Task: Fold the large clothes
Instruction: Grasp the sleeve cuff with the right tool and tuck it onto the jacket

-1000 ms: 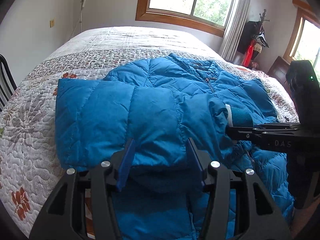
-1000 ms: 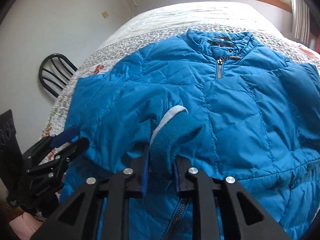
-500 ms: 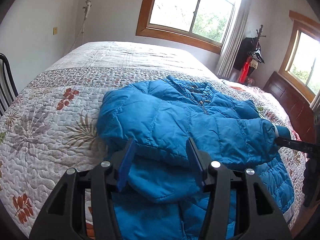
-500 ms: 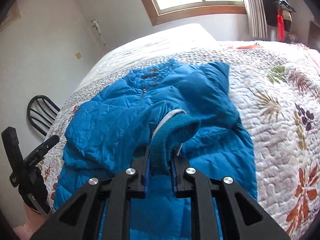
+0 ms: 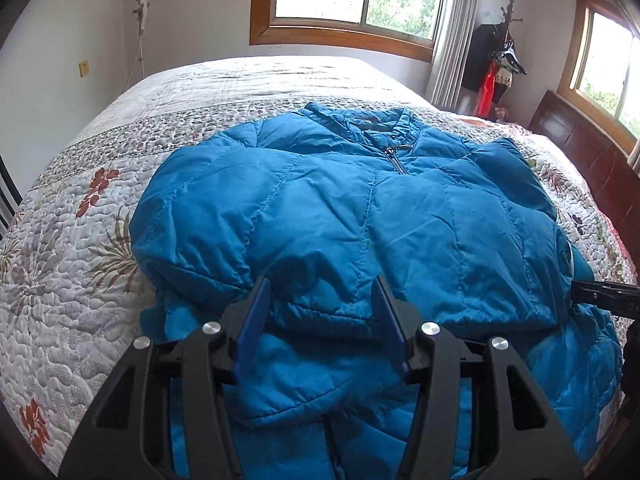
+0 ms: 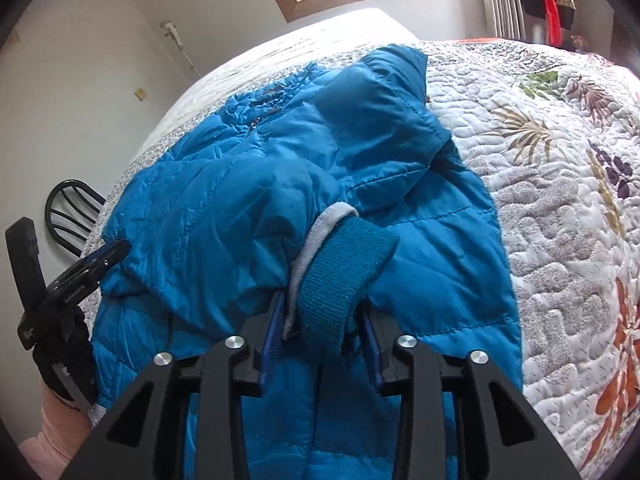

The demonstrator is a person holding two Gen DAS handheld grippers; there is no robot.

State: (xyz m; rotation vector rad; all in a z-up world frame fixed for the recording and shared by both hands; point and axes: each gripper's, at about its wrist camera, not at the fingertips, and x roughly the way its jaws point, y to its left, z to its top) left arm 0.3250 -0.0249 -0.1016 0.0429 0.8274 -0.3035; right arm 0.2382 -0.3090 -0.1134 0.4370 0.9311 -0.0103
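Item: bright blue quilted puffer jacket [image 5: 360,216], zip front, stand collar toward the head of the bed. It lies front up on the floral quilted bedspread [image 5: 68,272], spread across the near half of the bed. One sleeve [image 6: 224,216] is folded across the chest, ending in a teal ribbed knit cuff [image 6: 344,276] with a pale grey inner lining.

Right gripper [image 6: 320,336]: black frame, blue pads. Its jaws have just been opening; the cuff sits between them, resting against the left pad, with a gap showing at the right pad (loose, not pinched).

Left gripper [image 5: 320,316]: black, blue pads, jaws about halfway apart, hovering over the folded sleeve near the jacket's lower edge, nothing gripped. In the right wrist view it appears at the jacket's left edge, held by a hand in a black glove [image 6: 64,356] with a pink sleeve below.

Surroundings: wood-framed window [image 5: 348,4], grey curtain [image 5: 452,36], coat stand with dark and red garments [image 5: 496,68], black metal chair [image 6: 72,208], dark wooden headboard [image 5: 592,160].
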